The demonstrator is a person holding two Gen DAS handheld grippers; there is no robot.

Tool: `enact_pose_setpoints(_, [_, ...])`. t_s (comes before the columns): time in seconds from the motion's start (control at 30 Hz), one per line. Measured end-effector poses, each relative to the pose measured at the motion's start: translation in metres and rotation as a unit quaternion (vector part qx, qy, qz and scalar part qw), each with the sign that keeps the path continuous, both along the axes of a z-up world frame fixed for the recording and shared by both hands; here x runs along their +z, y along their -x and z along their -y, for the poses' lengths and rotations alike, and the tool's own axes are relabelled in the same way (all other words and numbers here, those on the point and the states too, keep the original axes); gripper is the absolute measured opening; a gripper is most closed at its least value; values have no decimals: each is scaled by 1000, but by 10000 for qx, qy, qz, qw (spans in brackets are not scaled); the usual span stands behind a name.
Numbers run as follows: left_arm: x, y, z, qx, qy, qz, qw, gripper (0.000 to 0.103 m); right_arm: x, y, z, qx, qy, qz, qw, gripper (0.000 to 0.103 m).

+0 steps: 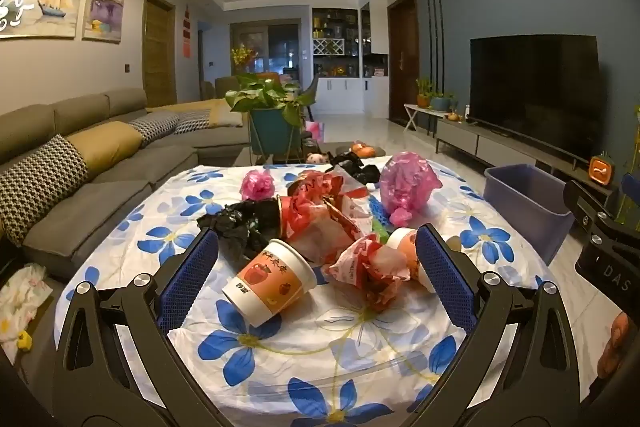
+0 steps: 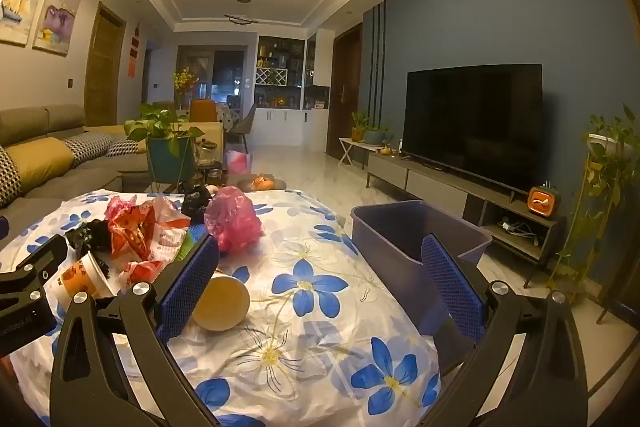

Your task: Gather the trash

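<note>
Left claw (image 1: pixel 316 275) hovers low over the near part of the surface (image 1: pixel 280 355), jaws spread wide, gripping nothing. Between its blue pads lie a tipped paper cup (image 1: pixel 269 283) with an orange label, mouth toward the trash pile, and a crumpled red-and-white wrapper (image 1: pixel 370 269) just beside it; a second cup (image 1: pixel 404 247) peeks out against the right pad. Behind them the heap spreads across the middle of the flowered cloth: a black bag (image 1: pixel 236 227), a torn red wrapper (image 1: pixel 316 207), a small pink wad (image 1: pixel 258 185) and a bigger pink bag (image 1: pixel 406 183) toward the far edge.

Right claw (image 2: pixel 320 283) is spread open too, empty, out over the right side of the surface. A cup (image 2: pixel 222 303) lies on its side touching the left pad, its base facing the camera. The purple bin (image 2: pixel 404 239) sits just off the right edge, partly behind the right pad.
</note>
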State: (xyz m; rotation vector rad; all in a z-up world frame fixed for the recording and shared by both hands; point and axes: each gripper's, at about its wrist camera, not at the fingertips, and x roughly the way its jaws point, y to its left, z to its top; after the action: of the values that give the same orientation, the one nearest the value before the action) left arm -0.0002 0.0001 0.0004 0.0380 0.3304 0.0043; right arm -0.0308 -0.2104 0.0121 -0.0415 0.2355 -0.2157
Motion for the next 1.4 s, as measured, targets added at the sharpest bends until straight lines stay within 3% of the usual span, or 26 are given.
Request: enact_pose_setpoints(1.4, [4,-1,-9,45,356,66,9993,97,0,2,-2,31,-28,137,9999,98])
